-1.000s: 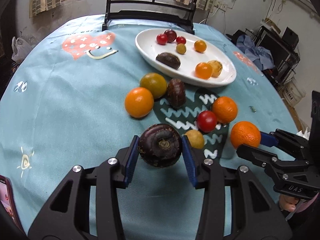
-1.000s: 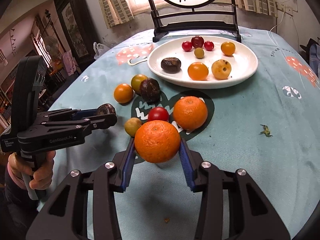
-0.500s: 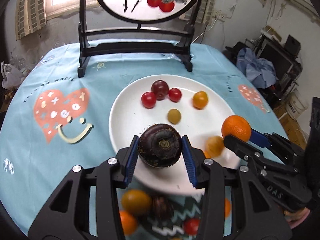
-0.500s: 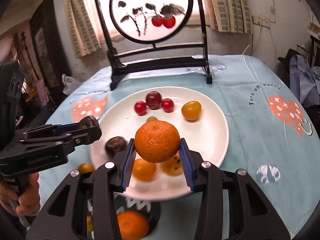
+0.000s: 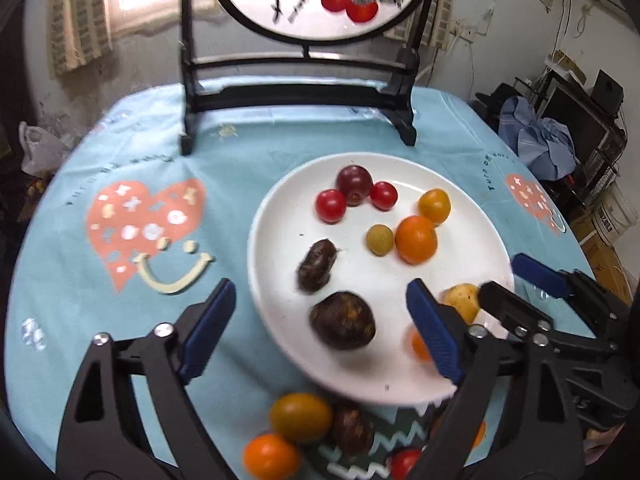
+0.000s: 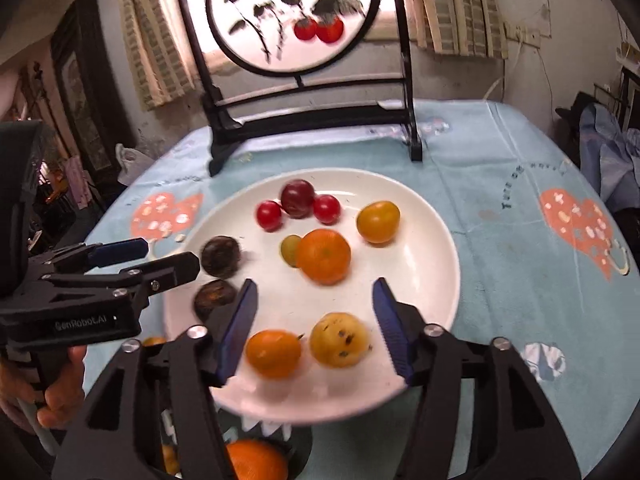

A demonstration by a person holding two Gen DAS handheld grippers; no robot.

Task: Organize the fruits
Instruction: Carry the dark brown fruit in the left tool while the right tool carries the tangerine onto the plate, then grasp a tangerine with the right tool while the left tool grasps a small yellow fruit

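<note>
On the round white plate (image 5: 276,216), a rough dark-brown fruit (image 5: 343,320) lies beyond the left gripper (image 5: 316,332), just opened wide; the right gripper (image 6: 314,330) likewise parted, empty.

A table under a blue cloth (image 5: 248,148) carries a white plate (image 5: 480,236), a black-framed screen (image 5: 296,96) and loose fruit (image 5: 300,416).

Left tool (image 5: 320,320) just opening wide, dark round fruit (image 5: 342,321) loose on white plate (image 5: 272,216) (blurred) — pads clear of it
</note>
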